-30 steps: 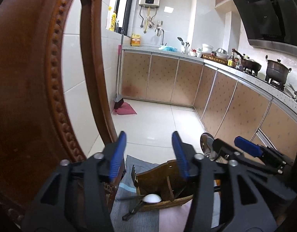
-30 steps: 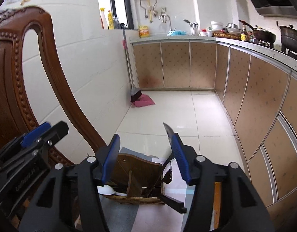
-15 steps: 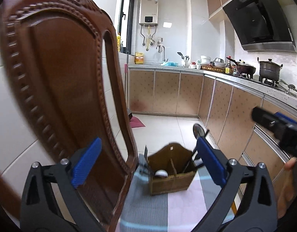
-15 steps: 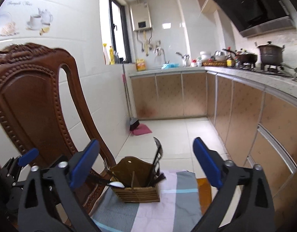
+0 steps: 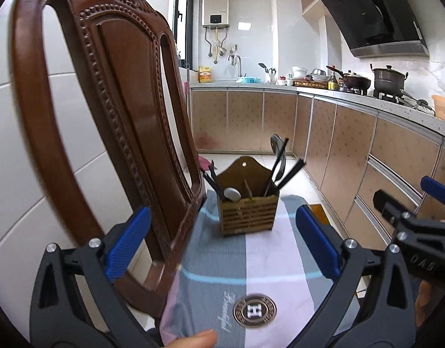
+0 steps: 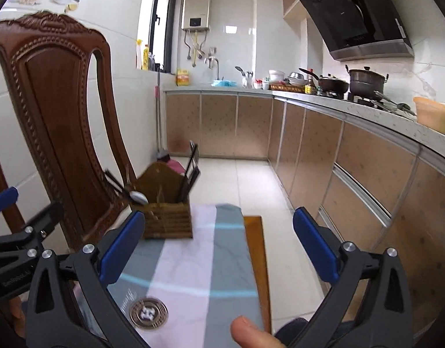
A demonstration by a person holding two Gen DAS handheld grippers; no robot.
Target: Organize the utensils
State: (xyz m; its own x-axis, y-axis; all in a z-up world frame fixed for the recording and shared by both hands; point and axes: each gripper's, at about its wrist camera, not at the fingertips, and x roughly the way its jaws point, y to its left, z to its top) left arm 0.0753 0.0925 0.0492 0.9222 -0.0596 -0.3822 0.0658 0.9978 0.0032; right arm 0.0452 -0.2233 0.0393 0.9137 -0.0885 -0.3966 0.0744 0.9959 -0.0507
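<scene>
A wooden utensil holder (image 5: 247, 213) stands at the far end of a striped cloth (image 5: 237, 266); it also shows in the right wrist view (image 6: 167, 214). It holds a white spoon (image 5: 232, 193), a fork (image 5: 212, 178), a metal ladle (image 5: 277, 148) and black chopsticks (image 5: 290, 172). My left gripper (image 5: 222, 249) is open and empty, well back from the holder. My right gripper (image 6: 219, 249) is open and empty too, back and to the right of the holder. The right gripper also shows at the right edge of the left wrist view (image 5: 419, 220).
A carved wooden chair back (image 5: 115, 110) stands close on the left of the cloth. A kitchen counter (image 5: 367, 98) with pots runs along the right. The table's wooden edge (image 6: 256, 249) shows right of the cloth. Fingertips (image 5: 193, 339) show at the bottom.
Both grippers have opened wide and pulled back from the holder, which now stands farther off. The utensils stay in the holder.
</scene>
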